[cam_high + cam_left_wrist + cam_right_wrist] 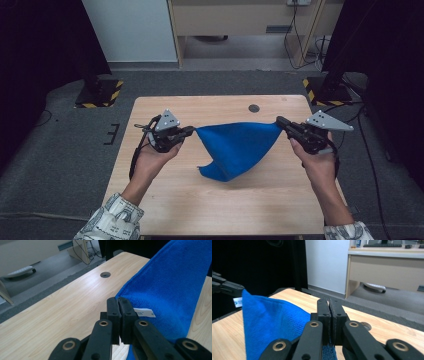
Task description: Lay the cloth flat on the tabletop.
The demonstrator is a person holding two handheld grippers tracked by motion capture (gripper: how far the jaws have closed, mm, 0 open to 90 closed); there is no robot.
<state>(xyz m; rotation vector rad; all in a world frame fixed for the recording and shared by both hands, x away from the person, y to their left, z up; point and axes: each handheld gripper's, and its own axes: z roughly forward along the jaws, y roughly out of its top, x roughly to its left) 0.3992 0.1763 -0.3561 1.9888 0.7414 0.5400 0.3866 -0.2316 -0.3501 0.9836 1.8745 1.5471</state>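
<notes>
A blue towel [235,147] hangs stretched between my two grippers over the wooden table [165,200], its lower corner sagging onto the tabletop. My left gripper [192,131] is shut on the towel's left corner; in the left gripper view [119,302] the jaws pinch the blue cloth [172,290] beside a small white label [144,312]. My right gripper [279,121] is shut on the right corner; in the right gripper view [328,305] the towel [269,320] runs away toward the other gripper [227,287] at the far left.
A round cable hole [254,108] lies in the table near its far edge. Beyond the table are grey carpet, stand bases with yellow-black tape [100,95], and a desk [240,20] with cables.
</notes>
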